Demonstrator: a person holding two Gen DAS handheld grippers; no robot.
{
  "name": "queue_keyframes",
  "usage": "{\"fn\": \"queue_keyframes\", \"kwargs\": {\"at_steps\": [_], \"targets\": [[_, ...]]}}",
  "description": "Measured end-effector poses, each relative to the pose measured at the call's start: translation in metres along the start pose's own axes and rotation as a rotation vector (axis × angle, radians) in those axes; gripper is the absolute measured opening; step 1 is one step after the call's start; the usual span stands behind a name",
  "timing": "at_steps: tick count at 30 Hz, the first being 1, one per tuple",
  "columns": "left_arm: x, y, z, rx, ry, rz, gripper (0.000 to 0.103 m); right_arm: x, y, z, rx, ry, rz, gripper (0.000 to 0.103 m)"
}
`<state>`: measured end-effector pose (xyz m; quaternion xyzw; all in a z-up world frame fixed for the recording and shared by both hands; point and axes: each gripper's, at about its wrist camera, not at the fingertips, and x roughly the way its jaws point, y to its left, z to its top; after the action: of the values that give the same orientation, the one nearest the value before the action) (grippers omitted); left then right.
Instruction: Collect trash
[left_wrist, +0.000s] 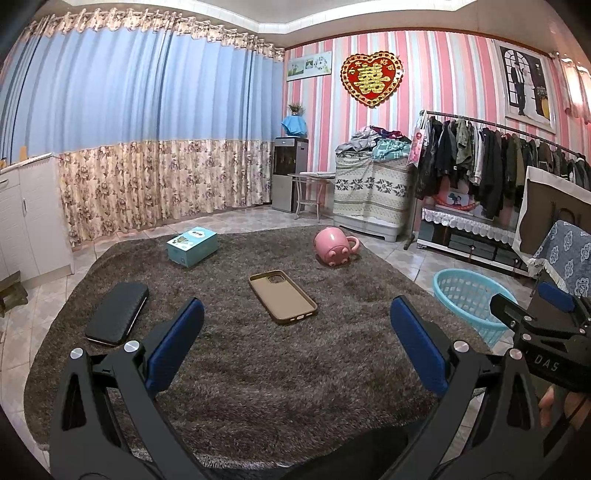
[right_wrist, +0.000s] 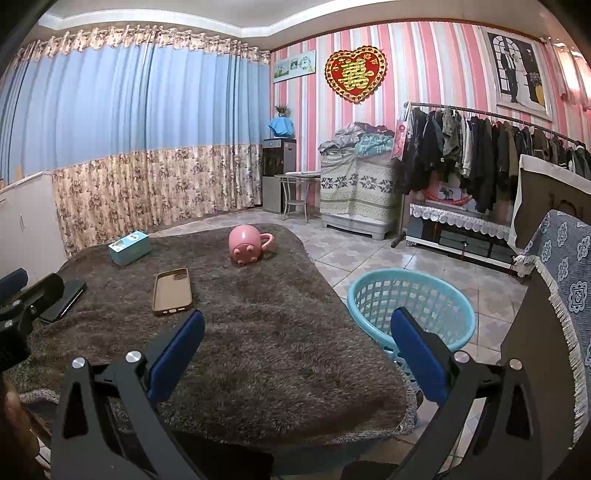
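Blue curtains (left_wrist: 129, 92) with a floral lower band cover the wall ahead and to the left of the tools. Ahead to the right, pink striped wallpaper (left_wrist: 443, 81) carries a red heart ornament (left_wrist: 371, 78). Below it stand a water dispenser (left_wrist: 290, 173), a cloth-draped cabinet (left_wrist: 369, 192) and a crowded clothes rack (left_wrist: 491, 155). Pale tiles (left_wrist: 424, 266) surround a shaggy brown rug (left_wrist: 258, 369).

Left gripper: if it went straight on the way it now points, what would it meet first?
Probably the tan phone case, lying flat on the brown rug just ahead of the open left gripper. Depth is unclear; if the line runs higher, it could pass over it toward the pink pig mug.
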<state>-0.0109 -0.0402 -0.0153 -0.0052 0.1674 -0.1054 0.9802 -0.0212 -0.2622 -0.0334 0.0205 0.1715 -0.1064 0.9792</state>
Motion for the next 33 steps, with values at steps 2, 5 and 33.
{"fn": "queue_keyframes", "kwargs": {"at_steps": [2, 5, 33], "targets": [[0.0002, 0.0004, 0.0, 0.0, 0.0, 0.0, 0.098, -0.0001, -0.0002, 0.0001, -0.002, 0.0, -0.002, 0.099], [-0.0008, 0.0003, 0.0005, -0.001, 0.0, 0.0, 0.098, -0.0002, -0.0006, -0.0007, 0.0, -0.001, -0.002, 0.099], [-0.0015, 0.0033, 0.0022, -0.005, 0.0, 0.005, 0.098, -0.0004, -0.0013, -0.0017, 0.001, 0.0, 0.0, 0.099]]}}
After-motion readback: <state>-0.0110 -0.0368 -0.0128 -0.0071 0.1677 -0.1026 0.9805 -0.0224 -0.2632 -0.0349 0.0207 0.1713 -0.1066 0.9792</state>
